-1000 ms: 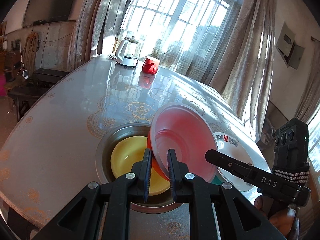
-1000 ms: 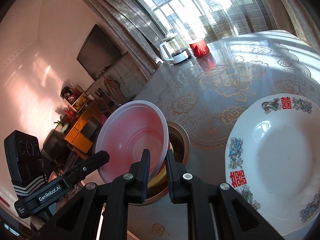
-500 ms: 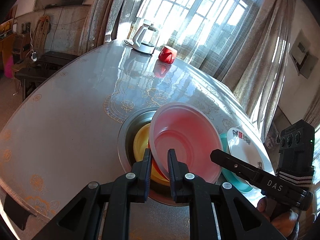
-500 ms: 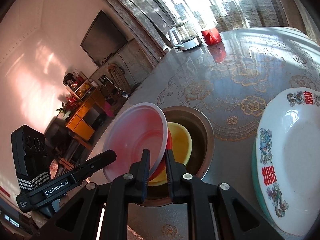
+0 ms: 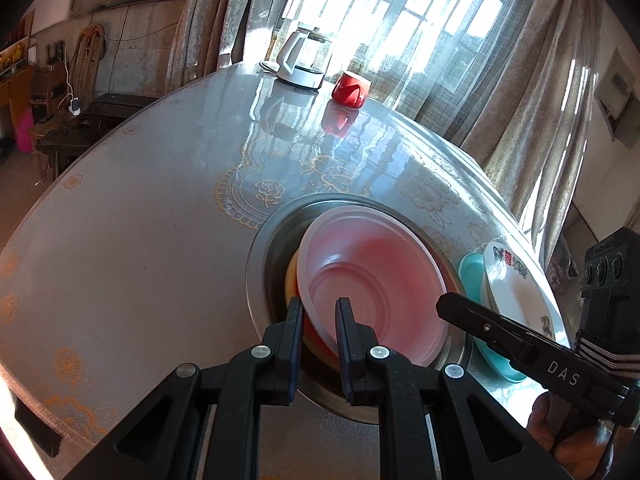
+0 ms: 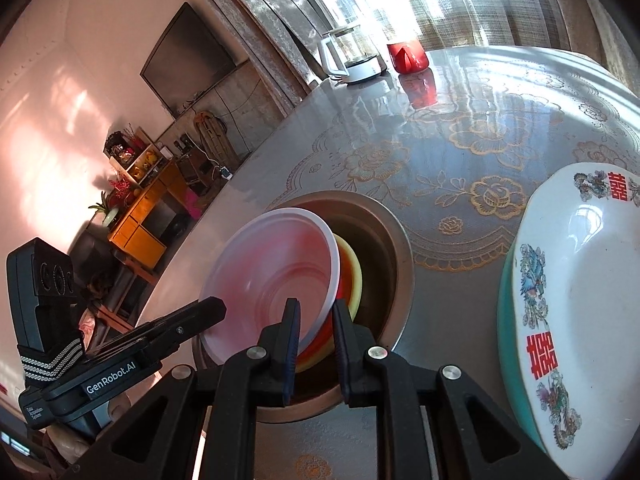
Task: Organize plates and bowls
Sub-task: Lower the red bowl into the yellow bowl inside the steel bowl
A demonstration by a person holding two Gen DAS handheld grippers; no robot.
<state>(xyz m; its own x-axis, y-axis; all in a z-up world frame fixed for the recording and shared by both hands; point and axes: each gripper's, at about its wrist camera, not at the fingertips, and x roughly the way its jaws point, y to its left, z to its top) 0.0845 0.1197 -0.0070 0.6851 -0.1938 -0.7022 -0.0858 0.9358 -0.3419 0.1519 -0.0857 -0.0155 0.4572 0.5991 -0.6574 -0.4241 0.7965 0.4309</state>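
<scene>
With both grippers, left [image 5: 319, 320] and right [image 6: 315, 322], we are pinching the translucent round bowl's [image 5: 372, 280] thin rim over the steel basin [image 5: 264, 272].

"DAS" in white stands on the black right gripper [image 5: 452, 308] arm. "GenRobot.AI" is printed on the left gripper [image 6: 216, 308] arm — smaller print below it is too fine to read. The white plate [image 6: 580, 304] bears red double-happiness characters — one at its far rim, one at its near rim.

Translucent plastic bowl [image 5: 372, 280]; brushed-metal basin [image 5: 266, 276]; glossy glazed plate [image 6: 580, 292]; shiny tabletop [image 5: 160, 208].
</scene>
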